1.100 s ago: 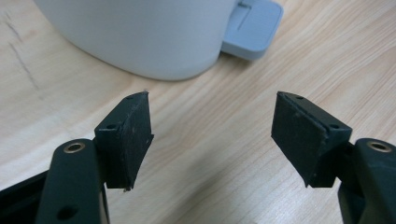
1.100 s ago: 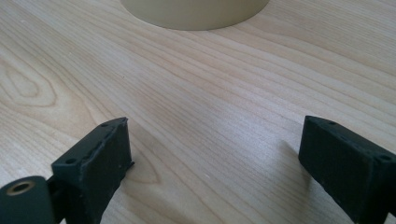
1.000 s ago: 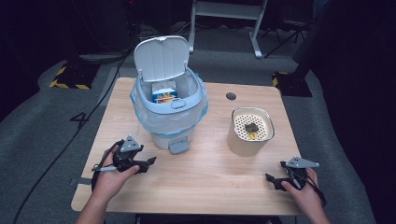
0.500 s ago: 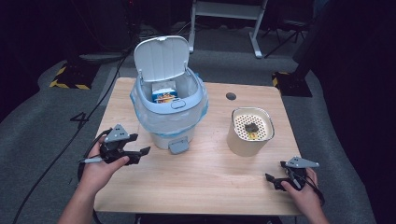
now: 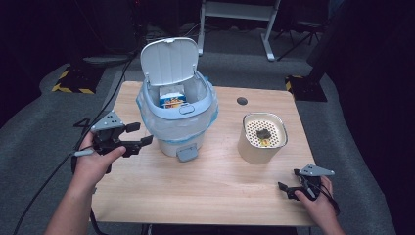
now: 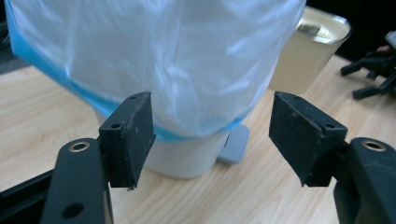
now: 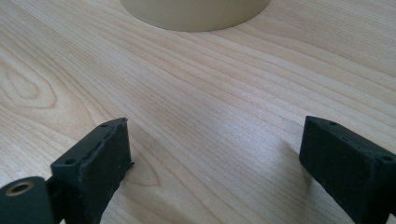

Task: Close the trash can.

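Note:
A small white bin (image 5: 177, 117) with a blue rim stands mid-table, its lid (image 5: 169, 61) up and a clear bag liner (image 6: 154, 60) hanging over its sides. A printed carton (image 5: 172, 96) lies inside. My left gripper (image 5: 139, 134) is open, raised just left of the bin and aimed at its side; its jaws frame the liner in the left gripper view (image 6: 212, 135). A cream canister (image 5: 262, 137) with a perforated top holds dark scraps. My right gripper (image 5: 291, 188) rests open near the front right edge, empty, pointing at the canister base (image 7: 196, 11).
A grey foot pedal (image 5: 187, 154) sticks out at the bin's front. A dark round grommet (image 5: 242, 101) sits in the table at the back right. Bare wood (image 5: 205, 186) spreads between the two hands. A metal stand (image 5: 240, 10) is on the floor behind.
My left hand has lifted its gripper off the table and carried it forward and right, close to the bin's left side. The right gripper has stayed put.

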{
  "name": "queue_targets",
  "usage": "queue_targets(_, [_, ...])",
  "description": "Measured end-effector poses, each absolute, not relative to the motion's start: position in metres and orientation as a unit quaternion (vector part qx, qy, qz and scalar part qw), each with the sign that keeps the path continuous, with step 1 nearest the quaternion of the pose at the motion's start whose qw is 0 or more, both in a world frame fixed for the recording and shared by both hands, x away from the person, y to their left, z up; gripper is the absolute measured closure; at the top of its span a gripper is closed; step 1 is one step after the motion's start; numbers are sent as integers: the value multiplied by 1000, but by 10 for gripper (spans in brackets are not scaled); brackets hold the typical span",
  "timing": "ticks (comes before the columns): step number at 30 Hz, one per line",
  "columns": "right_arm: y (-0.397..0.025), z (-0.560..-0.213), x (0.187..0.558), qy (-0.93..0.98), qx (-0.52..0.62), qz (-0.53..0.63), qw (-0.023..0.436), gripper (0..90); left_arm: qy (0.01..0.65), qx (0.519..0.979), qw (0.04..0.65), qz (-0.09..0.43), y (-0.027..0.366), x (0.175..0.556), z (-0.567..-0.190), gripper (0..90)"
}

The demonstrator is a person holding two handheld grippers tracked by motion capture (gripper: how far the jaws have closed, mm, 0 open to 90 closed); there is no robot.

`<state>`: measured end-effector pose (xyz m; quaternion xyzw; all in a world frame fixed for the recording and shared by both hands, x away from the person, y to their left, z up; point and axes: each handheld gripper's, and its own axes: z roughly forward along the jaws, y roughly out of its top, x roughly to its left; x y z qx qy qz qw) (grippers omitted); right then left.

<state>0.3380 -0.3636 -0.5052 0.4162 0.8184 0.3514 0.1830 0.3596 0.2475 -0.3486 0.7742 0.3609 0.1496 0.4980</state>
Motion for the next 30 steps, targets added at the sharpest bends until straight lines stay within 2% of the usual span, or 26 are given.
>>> queue_targets(18, [-364, -505, 338, 818, 416, 351, 183, 89, 357, 729, 551, 192, 252, 377, -297, 315])
queue_targets(30, [-364, -505, 338, 818, 416, 351, 183, 89, 350, 711, 573, 212, 245, 387, -278, 308])
